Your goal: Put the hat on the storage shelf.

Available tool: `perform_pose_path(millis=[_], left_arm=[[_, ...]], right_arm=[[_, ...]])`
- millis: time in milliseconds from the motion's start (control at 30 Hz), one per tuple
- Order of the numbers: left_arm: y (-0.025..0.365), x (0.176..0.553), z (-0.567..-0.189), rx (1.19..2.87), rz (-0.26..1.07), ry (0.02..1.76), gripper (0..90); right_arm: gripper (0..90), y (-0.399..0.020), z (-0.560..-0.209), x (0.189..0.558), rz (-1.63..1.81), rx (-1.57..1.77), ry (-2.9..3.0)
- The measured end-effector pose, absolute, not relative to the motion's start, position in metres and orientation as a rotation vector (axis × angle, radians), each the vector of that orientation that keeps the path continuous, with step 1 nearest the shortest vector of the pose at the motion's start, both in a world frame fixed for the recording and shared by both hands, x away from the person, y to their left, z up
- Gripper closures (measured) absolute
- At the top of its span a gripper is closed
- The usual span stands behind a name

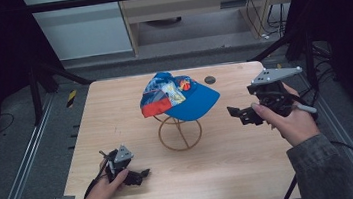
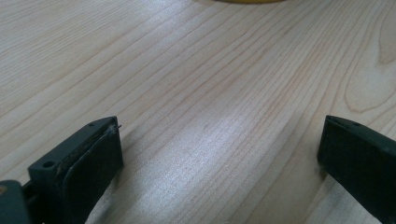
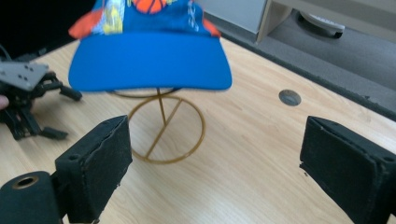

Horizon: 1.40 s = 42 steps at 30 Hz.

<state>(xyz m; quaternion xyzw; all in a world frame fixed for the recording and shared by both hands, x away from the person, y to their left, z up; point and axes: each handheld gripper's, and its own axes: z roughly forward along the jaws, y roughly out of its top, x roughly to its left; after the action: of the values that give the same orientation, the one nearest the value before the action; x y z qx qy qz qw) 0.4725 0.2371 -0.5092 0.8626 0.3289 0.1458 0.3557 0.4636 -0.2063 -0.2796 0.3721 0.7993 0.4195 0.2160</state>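
Wooden table, high view: we see the blue printed cap [image 1: 179, 96] atop a gold wire stand [image 1: 179, 132], mid-table.
Left gripper view: left gripper [image 2: 219, 154] jaws wide apart, empty.
Right gripper view: right gripper [image 3: 212, 161] spread wide, empty, facing the brim.
Risk: we judge a brim pull could topple the light stand.

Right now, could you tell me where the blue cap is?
In the high view the blue cap sits on a gold wire stand at the table's middle, left of the right gripper.
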Motion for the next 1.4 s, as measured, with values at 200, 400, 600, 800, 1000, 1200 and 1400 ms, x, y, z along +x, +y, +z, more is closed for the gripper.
perform_pose_path(millis=[200, 400, 600, 800, 1000, 1200, 1400], left_arm=[[0.237, 0.473, -0.509, 2.232, 0.376, 0.848, 0.0], [0.237, 0.473, -0.509, 2.233, 0.377, 0.846, 0.0], [0.237, 0.473, -0.509, 2.232, 0.375, 0.847, 0.0], [0.237, 0.473, -0.509, 2.233, 0.375, 0.847, 0.0], [0.237, 0.473, -0.509, 2.232, 0.376, 0.847, 0.0], [0.237, 0.472, -0.509, 2.231, 0.375, 0.848, 0.0], [0.237, 0.472, -0.509, 2.230, 0.375, 0.849, 0.0]], right_arm=[[10.0, -0.207, -0.300, 0.459, 1.142, 1.029, 2.228], [10.7, -0.207, -0.315, 0.457, 1.134, 1.021, 2.236], [10.8, -0.207, -0.331, 0.455, 1.123, 1.010, 2.250], [10.9, -0.206, -0.343, 0.454, 1.124, 1.018, 2.257], [10.9, -0.205, -0.355, 0.453, 1.124, 1.024, 2.259], [10.9, -0.204, -0.369, 0.453, 1.117, 1.038, 2.265], [11.1, -0.203, -0.387, 0.454, 1.107, 1.047, 2.285]])
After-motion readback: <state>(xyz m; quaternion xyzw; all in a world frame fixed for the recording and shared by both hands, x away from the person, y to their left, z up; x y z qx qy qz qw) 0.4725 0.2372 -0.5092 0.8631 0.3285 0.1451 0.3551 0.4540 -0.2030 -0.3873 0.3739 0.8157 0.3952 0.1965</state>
